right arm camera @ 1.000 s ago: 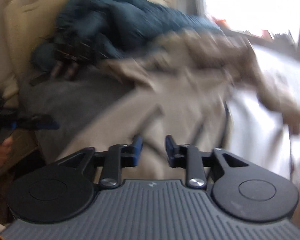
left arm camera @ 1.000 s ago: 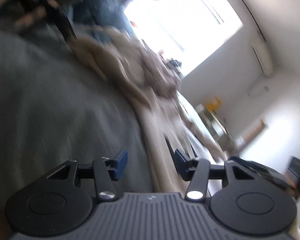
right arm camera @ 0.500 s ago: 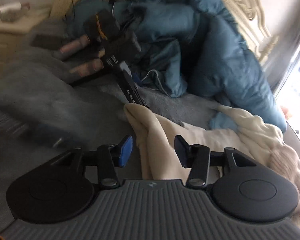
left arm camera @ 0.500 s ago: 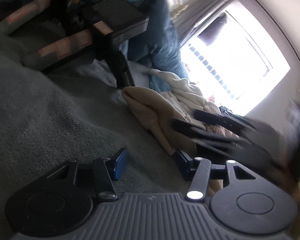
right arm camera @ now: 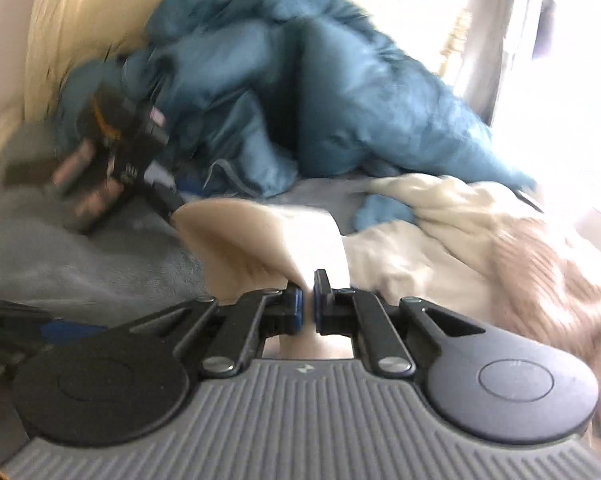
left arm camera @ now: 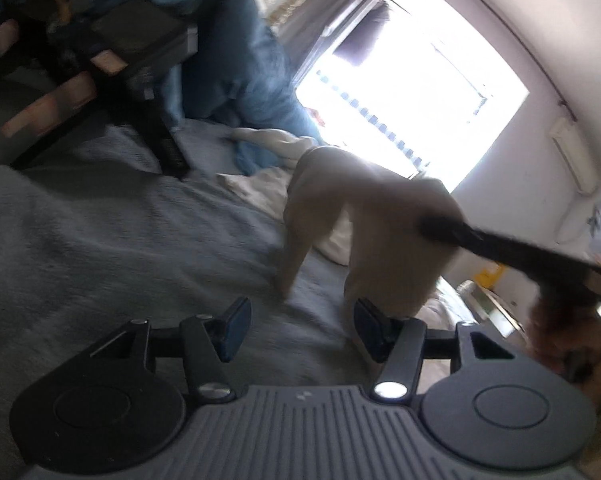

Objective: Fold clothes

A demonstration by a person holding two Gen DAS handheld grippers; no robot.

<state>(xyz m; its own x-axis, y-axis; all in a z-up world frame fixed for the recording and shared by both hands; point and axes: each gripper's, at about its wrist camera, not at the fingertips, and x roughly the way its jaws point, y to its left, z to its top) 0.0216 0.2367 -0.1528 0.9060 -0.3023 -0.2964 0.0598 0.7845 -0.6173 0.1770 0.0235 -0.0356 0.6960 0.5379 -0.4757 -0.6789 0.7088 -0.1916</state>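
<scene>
A beige garment hangs lifted above the grey blanket, pinched at its upper right by my right gripper, which shows as a dark bar from the right. In the right wrist view my right gripper is shut on the beige garment, the cloth rising between its blue pads. My left gripper stands open low over the blanket, just in front of the garment's hanging lower edge, with nothing between its fingers.
A blue duvet is heaped at the headboard. A black device with pink cylinders lies on the bed at the left. Cream and brown knit clothes pile at the right. A bright window is behind.
My right gripper has shut on the beige garment's edge and lifted it off the bed. The left gripper stays open and now faces the hanging cloth.
</scene>
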